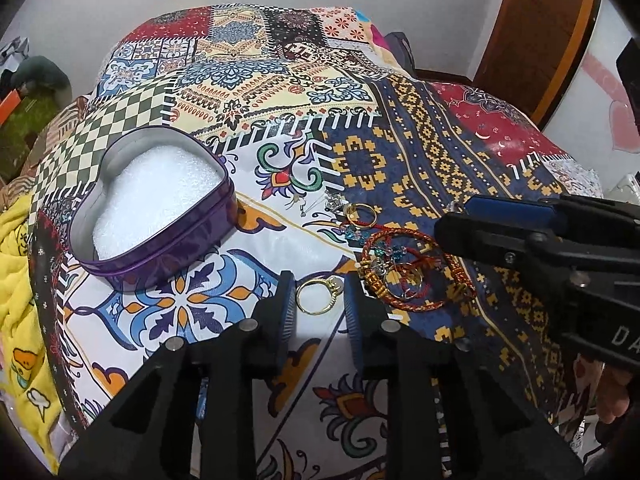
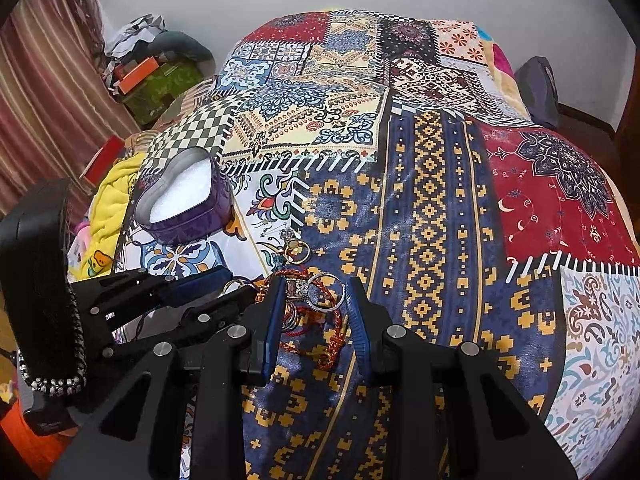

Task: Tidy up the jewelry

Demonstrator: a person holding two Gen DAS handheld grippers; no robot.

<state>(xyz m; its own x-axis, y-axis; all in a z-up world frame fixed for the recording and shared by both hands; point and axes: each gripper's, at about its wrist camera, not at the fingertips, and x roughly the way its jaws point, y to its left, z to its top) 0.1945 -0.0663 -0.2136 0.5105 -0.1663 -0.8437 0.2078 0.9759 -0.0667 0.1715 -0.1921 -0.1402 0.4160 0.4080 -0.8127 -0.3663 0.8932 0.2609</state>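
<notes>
A purple heart-shaped tin (image 1: 160, 216) with white foam inside lies open on the patterned bedspread; it also shows in the right wrist view (image 2: 184, 208). A gold ring (image 1: 320, 294) lies between the open fingers of my left gripper (image 1: 318, 296). A pile of jewelry (image 1: 412, 268) with red cord bracelets, rings and blue beads lies just right of it. My right gripper (image 2: 314, 304) is open over that pile, with a silver ring (image 2: 326, 292) and red bracelets (image 2: 320, 332) between its fingers. Another gold ring (image 2: 298, 250) lies beyond.
The bedspread (image 2: 432, 200) covers a bed. Yellow cloth (image 1: 20, 264) lies at the left edge. Boxes and clutter (image 2: 156, 76) sit past the bed's left side, by a striped curtain (image 2: 48, 80). A wooden door (image 1: 536, 28) is at the far right.
</notes>
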